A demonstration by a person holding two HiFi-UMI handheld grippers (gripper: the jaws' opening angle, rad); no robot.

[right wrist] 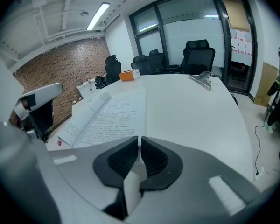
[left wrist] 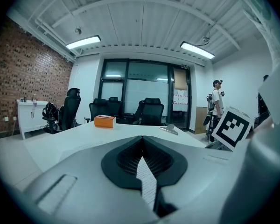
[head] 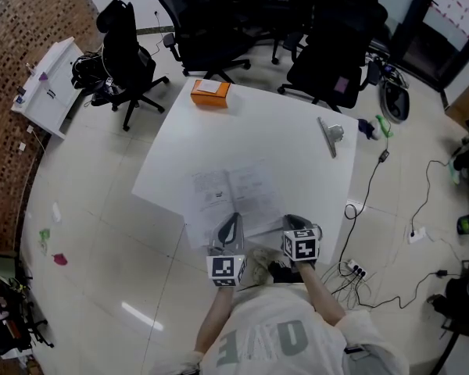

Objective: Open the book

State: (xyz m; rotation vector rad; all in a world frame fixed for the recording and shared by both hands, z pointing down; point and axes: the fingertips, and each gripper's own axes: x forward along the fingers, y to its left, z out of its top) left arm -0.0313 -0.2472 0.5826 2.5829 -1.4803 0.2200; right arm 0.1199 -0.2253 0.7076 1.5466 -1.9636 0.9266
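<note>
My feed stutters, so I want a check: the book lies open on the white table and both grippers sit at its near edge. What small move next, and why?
Probably open both jaws and let go. The book already lies spread flat on the table, while the left gripper pinches a printed page and the right gripper a white sheet.
</note>
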